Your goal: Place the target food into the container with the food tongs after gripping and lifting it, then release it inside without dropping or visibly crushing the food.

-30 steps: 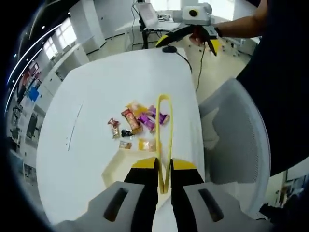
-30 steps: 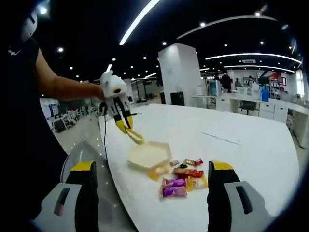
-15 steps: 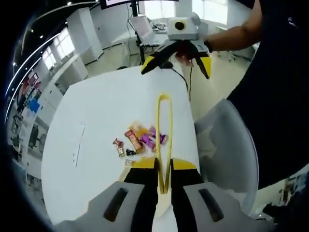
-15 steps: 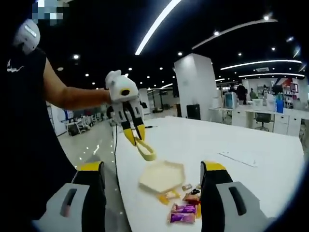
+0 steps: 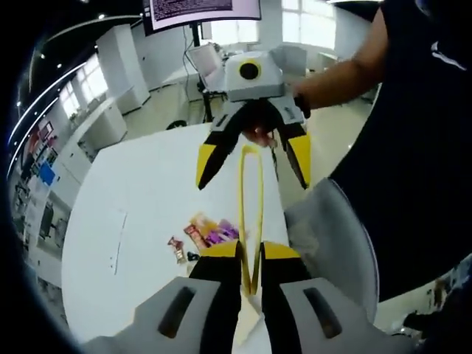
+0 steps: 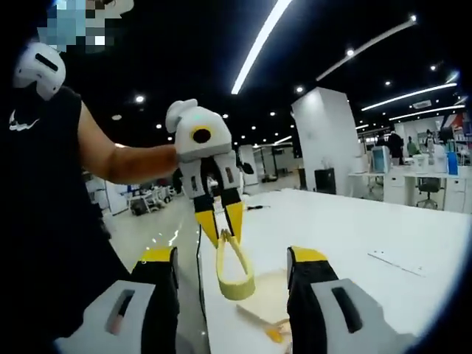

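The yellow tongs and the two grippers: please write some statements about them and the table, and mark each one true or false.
1. The left gripper is shut on the yellow food tongs. True.
2. The right gripper also grips the tongs. False: its jaws are spread open and hold nothing.
3. Wrapped snacks lie in a small heap on the white table. True.
4. A snack is already held between the tong arms. False: the tongs are lifted in the air and hold nothing.
5. In the right gripper view, the tongs hang downward from the left gripper. True.
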The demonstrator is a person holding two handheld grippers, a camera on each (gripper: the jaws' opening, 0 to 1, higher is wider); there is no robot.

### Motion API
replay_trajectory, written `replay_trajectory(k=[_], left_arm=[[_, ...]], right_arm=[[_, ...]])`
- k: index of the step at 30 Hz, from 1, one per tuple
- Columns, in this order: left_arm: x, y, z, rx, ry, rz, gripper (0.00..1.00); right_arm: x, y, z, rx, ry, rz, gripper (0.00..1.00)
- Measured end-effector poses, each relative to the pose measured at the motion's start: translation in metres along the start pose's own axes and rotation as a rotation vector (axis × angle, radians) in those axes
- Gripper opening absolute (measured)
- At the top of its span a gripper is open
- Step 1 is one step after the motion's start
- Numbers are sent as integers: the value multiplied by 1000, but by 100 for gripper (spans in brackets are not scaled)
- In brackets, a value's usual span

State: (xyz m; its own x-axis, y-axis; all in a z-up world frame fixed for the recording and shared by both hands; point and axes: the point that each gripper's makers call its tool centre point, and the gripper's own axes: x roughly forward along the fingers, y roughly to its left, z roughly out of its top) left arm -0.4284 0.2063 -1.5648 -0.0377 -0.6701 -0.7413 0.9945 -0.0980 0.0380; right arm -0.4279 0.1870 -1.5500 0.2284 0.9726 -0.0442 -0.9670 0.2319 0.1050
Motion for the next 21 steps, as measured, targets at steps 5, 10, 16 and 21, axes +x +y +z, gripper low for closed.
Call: replay_trajectory(k=[5,10,16,21], left_arm=[[-9,-2,18,-40,-94,-12,3],[-11,-3,22,-47,-97,-4,3],[-12,-7,19,-68,-103,-7,3],[-14,-10,18,-74,-107,-11,3]], right_arm=[[8,6,9,9,-33,27,51],[12,13,17,54,-70,68,42],[12,15,25,48,-102,72,28],[13,18,28,51,-108,77,20]])
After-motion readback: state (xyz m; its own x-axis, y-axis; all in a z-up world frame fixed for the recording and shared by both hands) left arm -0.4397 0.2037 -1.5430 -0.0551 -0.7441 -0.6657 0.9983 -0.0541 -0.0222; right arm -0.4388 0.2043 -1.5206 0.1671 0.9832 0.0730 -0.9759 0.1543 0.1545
